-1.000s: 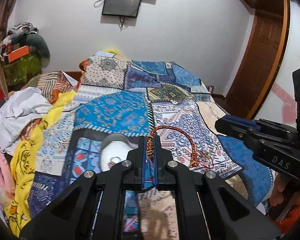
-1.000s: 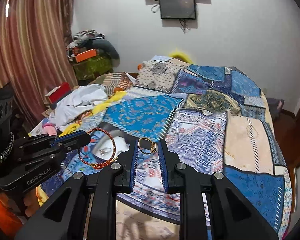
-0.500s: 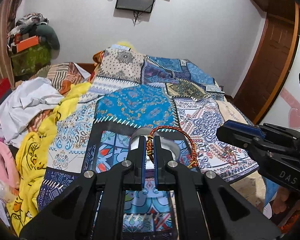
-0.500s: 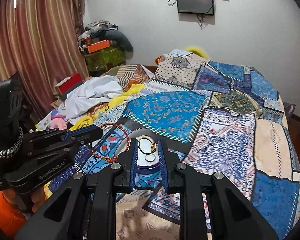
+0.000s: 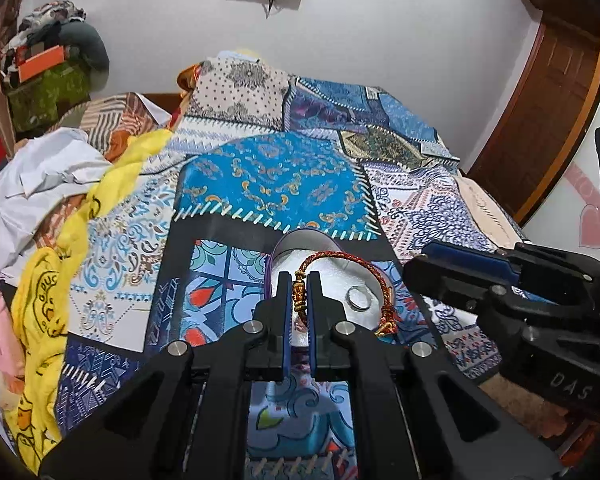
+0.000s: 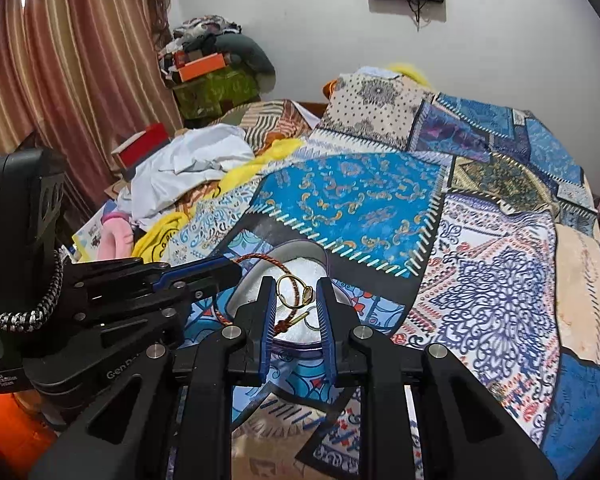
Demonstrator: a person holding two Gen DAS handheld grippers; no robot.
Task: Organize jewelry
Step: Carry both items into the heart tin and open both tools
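Left gripper (image 5: pixel 300 292) pinches the red-and-gold braided cord bracelet (image 5: pixel 342 258) over the round white-lined jewelry dish (image 5: pixel 324 246); right gripper (image 6: pixel 297 300) clamps the thin gold ring (image 6: pixel 290 291) above it too, presumably so both drop in.

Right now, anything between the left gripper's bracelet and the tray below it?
Nothing visible. The red bracelet, pinched in the left gripper, hangs over the white tray; a silver ring already lies there, off to the right.
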